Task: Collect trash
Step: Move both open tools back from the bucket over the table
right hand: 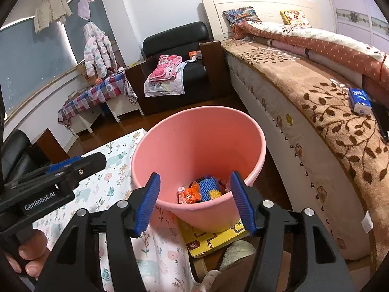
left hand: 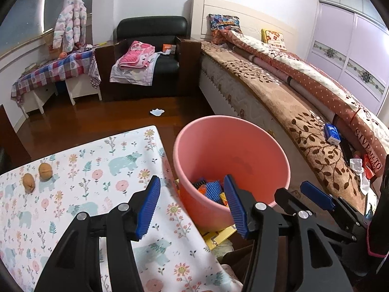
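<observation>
Left gripper (left hand: 192, 204) wide, empty, right gripper (right hand: 194, 199) wide, empty, above pink bin (right hand: 199, 131) containing wrappers (right hand: 194, 192), two walnuts (left hand: 37, 175) on floral tablecloth (left hand: 97, 170)

Bin (right hand: 194, 131) base hidden behind its own near wall; trash (right hand: 201, 191) inside only partly seen, items hard to tell apart. Yellow box (right hand: 214, 238) mostly under bin. White scrap (left hand: 157, 112) on floor too small to ID, maybe paper. Left gripper (right hand: 60, 170) cut off at frame edge in right view.
</observation>
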The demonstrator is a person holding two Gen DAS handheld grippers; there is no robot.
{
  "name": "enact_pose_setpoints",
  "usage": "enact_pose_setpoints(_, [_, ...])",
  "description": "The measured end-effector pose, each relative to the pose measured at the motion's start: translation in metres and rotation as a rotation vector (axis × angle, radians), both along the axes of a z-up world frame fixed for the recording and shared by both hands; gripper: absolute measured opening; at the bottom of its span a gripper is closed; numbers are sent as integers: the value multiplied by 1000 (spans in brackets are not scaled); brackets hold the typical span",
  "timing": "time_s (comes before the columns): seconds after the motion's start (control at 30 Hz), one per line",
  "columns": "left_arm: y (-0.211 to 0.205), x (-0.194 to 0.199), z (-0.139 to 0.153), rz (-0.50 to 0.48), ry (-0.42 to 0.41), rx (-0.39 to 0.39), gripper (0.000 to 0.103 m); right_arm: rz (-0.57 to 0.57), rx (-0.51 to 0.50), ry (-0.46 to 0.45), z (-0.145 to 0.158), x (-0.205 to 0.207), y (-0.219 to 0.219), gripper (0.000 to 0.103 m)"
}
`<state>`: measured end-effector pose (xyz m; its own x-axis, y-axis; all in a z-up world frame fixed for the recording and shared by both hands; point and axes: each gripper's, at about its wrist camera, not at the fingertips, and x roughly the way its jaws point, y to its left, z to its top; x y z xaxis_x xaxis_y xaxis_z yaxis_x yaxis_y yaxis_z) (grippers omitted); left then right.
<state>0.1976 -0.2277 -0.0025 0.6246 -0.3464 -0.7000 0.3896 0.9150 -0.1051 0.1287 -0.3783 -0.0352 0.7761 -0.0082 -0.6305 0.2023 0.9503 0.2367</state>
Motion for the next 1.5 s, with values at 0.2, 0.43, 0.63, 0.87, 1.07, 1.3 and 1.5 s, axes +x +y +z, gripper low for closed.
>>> enact_pose_setpoints(0.2, [14, -12, 8, 11, -19, -14, 54, 16, -20, -24, 9, -7, 13, 67])
enact_pose_setpoints(0.43, [31, -22, 15, 27, -34, -27, 54, 47, -33, -29, 14, -11, 28, 67])
enact_pose_setpoints(0.63, [43, -27, 20, 48, -45, -36, 54, 63, -41, -40, 20, -14, 41, 67])
enact_pose_setpoints(0.87, [55, -33, 21, 70, -56, -44, 54, 71, -57, -41, 24, -15, 52, 67])
enact_pose_setpoints(1.07, [67, -36, 19, 90, -57, -59, 54, 79, -74, -36, 25, -16, 62, 67])
enact_pose_setpoints(1.3, [78, -43, 19, 105, -65, -63, 54, 86, -89, -34, 26, -18, 71, 67])
enact_pose_setpoints(1.5, [87, -50, 19, 120, -73, -72, 54, 89, -97, -30, 26, -20, 78, 67])
